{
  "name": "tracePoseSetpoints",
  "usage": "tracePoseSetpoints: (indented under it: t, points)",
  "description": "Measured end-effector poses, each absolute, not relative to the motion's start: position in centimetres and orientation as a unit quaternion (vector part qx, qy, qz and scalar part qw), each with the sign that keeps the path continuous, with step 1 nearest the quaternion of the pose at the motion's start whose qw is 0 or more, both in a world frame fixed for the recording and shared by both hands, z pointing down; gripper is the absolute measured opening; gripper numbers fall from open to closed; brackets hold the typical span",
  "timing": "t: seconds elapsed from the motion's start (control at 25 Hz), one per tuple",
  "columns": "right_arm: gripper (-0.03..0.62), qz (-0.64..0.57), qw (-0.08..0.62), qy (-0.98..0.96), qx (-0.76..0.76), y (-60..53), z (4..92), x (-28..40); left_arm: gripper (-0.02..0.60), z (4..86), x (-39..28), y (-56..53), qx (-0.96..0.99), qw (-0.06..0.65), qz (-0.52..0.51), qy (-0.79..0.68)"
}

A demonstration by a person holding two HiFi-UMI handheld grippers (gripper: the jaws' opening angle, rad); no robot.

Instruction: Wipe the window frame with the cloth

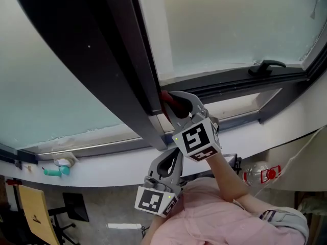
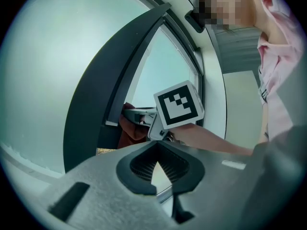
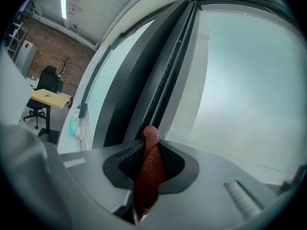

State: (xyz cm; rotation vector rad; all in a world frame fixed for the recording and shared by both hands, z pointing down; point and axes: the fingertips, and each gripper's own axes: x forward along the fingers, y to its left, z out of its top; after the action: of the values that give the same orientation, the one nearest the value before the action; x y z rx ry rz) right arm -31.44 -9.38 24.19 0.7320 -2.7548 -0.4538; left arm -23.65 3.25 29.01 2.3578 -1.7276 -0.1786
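Two grippers are up by the window. The right gripper has its jaws squeezed tight on a red cloth. The tip of the cloth pokes out past the jaws and presses on the dark window frame (down near the bottom end of its big slanted bar). The left gripper sits lower, just under the right one, with its jaws closed together and nothing in them. A black window handle sits on the frame off to the right. A small teal thing lies on the white sill, far to the left.
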Motion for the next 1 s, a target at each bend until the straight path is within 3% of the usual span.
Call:
tracePoseSetpoints:
  t: [1.0]
  points:
    - [0.064, -0.159, 0.127, -0.94, 0.273, -10.3, 24.3, -29.6, -0.005, 29.5, -20.6, 2.0, 0.825, 0.116, -0.063, -0.55]
